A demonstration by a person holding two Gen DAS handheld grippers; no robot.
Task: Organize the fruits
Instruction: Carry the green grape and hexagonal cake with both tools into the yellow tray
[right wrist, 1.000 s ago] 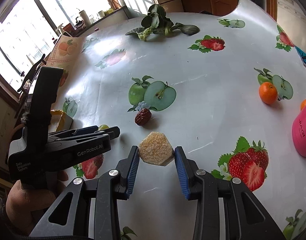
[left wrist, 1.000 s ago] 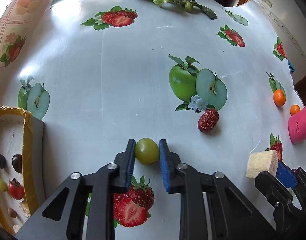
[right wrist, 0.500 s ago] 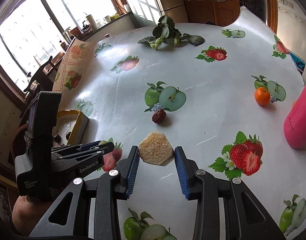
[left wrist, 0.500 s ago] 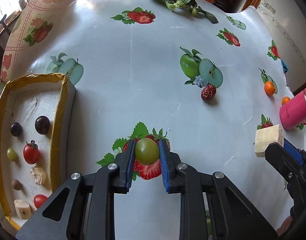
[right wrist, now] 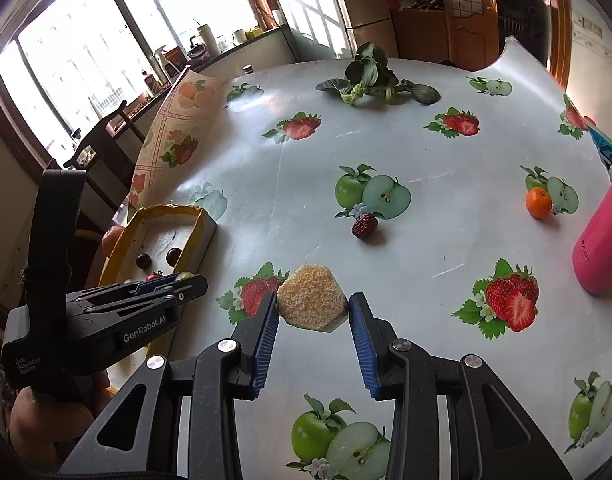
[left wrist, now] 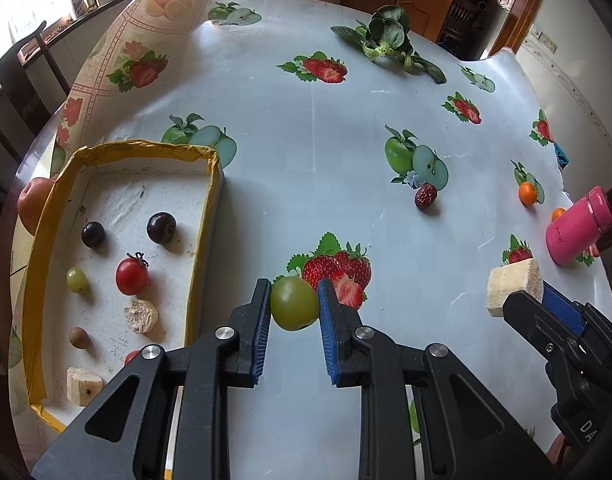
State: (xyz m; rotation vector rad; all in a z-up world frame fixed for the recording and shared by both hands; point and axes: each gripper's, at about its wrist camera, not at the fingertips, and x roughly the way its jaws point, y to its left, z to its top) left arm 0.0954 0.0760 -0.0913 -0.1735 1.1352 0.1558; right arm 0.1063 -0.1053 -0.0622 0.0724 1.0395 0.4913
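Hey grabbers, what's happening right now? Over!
Left gripper shut on green grape. Right gripper shut on pale hexagonal fruit slice. Yellow-rimmed white tray beside, path clear.

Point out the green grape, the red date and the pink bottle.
green grape [left wrist: 294, 303], left wrist view, middle of its skin between the pads.
red date [right wrist: 364, 225], right wrist view, its wrinkled top.
pink bottle [left wrist: 577, 228], left wrist view, its side wall.

Bright daylight from blown-out windows glares off the tablecloth; fisheye bends the edges.
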